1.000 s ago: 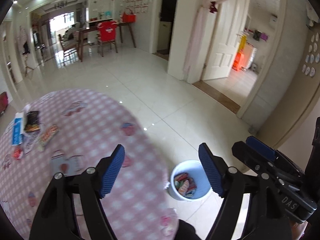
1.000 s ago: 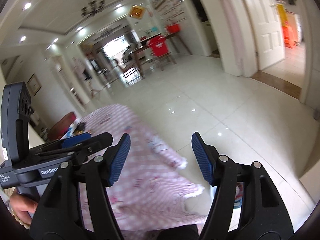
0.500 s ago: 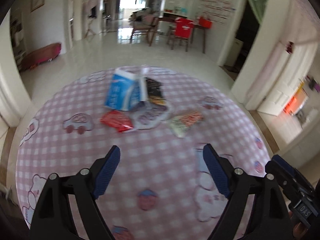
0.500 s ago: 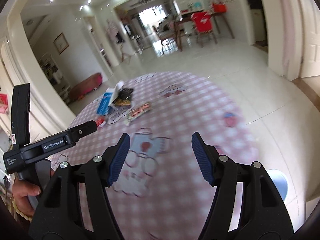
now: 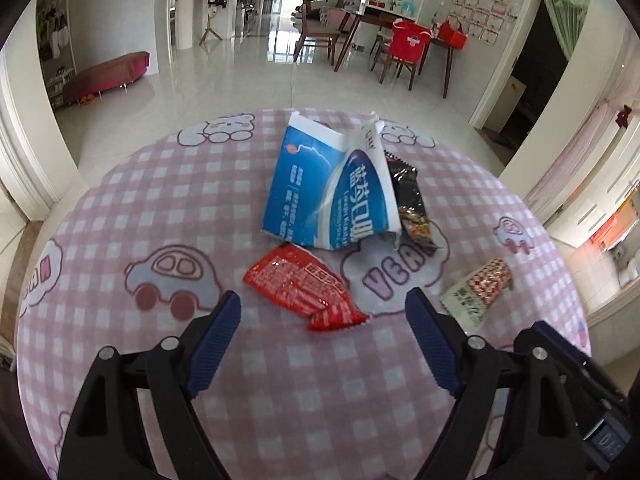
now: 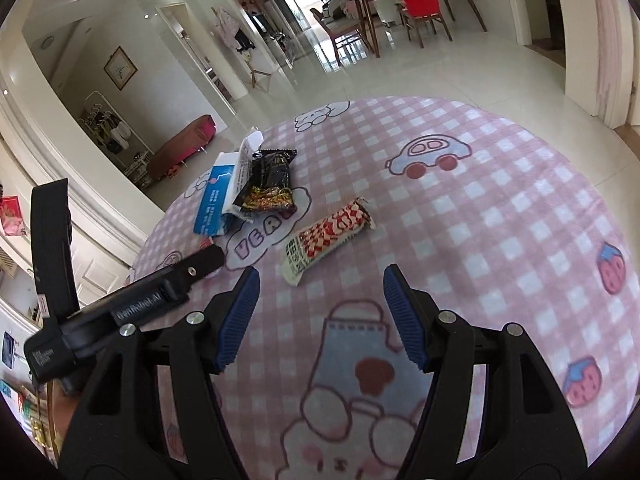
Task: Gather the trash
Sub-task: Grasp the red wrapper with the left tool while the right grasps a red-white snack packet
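Trash lies on a round table with a pink checked cloth. A red wrapper lies just ahead of my open, empty left gripper. Behind it sit a torn blue and white carton, a black snack packet and a red-white checked wrapper to the right. In the right wrist view, my right gripper is open and empty, just short of the checked wrapper; the carton and black packet lie beyond it.
The left gripper's body reaches in at the left of the right wrist view. Around the table is glossy tiled floor. A dining table with chairs and a low red bench stand far off.
Both grippers have swung from the floor and the blue bin round to the table and moved closer to the trash. The bin is out of view now. Both stay open.
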A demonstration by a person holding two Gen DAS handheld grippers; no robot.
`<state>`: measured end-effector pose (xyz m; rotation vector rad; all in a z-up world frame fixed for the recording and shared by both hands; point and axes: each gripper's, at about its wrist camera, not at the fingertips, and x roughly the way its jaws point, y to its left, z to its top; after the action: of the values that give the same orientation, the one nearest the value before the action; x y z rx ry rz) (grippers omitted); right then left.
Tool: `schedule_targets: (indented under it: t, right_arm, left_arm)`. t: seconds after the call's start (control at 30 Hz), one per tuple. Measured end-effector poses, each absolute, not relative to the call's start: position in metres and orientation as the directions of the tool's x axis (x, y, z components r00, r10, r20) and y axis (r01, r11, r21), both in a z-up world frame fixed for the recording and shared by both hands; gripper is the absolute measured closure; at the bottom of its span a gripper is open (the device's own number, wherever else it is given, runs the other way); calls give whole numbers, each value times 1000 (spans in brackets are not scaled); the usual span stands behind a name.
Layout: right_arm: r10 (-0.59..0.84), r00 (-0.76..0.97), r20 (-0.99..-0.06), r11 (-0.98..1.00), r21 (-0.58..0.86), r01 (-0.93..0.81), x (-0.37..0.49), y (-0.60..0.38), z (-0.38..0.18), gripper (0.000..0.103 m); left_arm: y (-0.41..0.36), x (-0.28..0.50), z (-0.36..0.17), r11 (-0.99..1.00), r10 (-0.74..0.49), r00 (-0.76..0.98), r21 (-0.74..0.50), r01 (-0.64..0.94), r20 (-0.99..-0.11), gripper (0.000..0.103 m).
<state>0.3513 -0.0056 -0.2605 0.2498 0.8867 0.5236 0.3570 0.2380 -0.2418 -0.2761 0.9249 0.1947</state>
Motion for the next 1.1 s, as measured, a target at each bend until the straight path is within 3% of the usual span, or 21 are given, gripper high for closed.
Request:
schedule_targets:
  t: [0.1,0.13,0.23,0.5,0.53,0.6,0.63,0.67,0.83,1.1]
  right_arm:
    - [519,521,-678,855,396,-335,359,2,-262,39]
    - [510,526,-680,859,383,-338,361,6,-263,39]
    - [495,528,-690,868,366,-335,369,16,-266,39]
    - [428,540,-724,895,257,-365,386,50,-267,36]
    - [410,544,-732,900,225,-374,387,55,-267,39]
    - [372,555,-744,910,175,-376,389,59,-267,58]
    - [370,554,-746,910,170,-379,389,59,-267,75]
    - [372,550,-748,908,170,-384,390,58,-268,80]
    - [411,535,-738,892,204,-404,383,43,-266,94]
    - [480,529,-700,865,277,-418,347,10,-251,97]
  left_arm:
    - [238,358,-244,955,81,590,-107,-277,-804,54]
    - [239,357,-244,957,94,589,-91,-276,-803,71]
    - [246,354,-244,956,81,602,-108,-272,-795,78]
    - [259,335,-235,950,48,621,-156,-270,-782,80]
    - [260,335,-234,950,46,623,-158,-269,-781,80]
    - [261,330,-233,950,42,625,-162,-266,-780,80]
    - [261,329,-232,951,41,625,-161,-263,-779,80]
    - [261,328,-231,952,39,625,-162,-261,-780,80]
    - [259,318,-223,955,23,637,-172,-243,-771,80]
    - [239,298,-197,963,-12,668,-188,-192,-744,81]
